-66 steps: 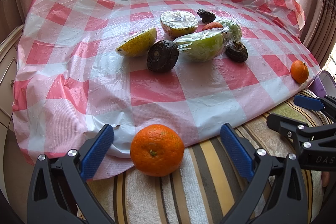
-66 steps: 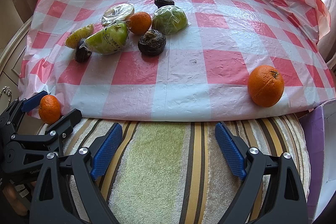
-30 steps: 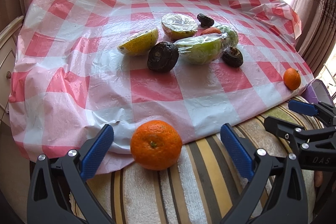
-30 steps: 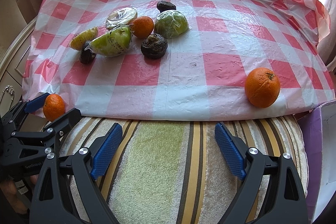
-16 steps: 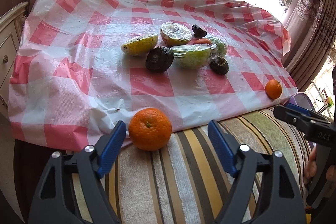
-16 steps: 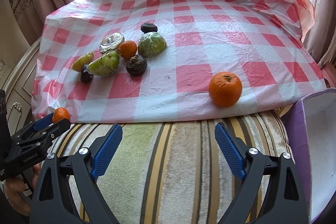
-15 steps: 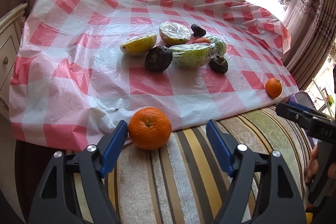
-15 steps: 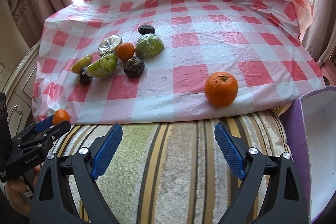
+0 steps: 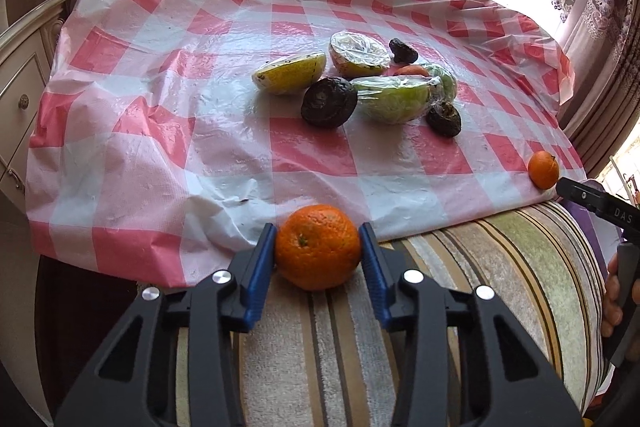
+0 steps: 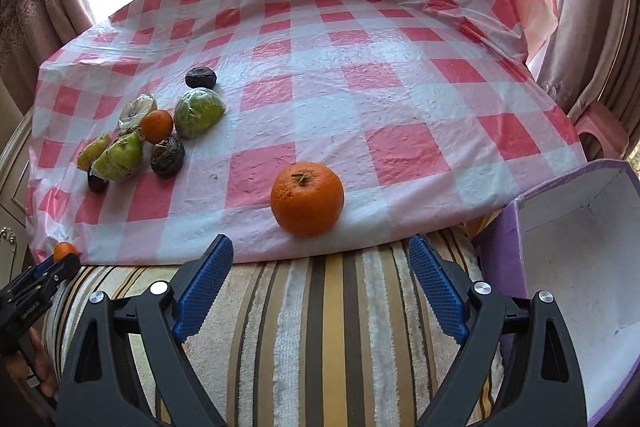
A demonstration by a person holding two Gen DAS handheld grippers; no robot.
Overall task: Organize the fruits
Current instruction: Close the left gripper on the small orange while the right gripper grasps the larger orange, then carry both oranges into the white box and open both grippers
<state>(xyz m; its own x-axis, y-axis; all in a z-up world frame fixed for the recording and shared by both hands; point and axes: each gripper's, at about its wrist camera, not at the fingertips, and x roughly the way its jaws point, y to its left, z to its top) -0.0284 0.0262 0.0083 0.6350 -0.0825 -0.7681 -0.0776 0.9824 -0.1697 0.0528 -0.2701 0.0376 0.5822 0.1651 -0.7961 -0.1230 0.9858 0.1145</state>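
While the left gripper has just been closing and now squeezes the mandarin at six o'clock on the striped towel, too hard a pinch could squirt it out; right gripper gapes wide

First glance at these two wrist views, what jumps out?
The left tongs, whose jaws have just been closing, are clamped on an orange at the near edge of the checked cloth, over the striped towel. The right tongs are open just short of a second orange. A pile of wrapped and dark fruit sits mid-cloth, and an open purple box is at the right.
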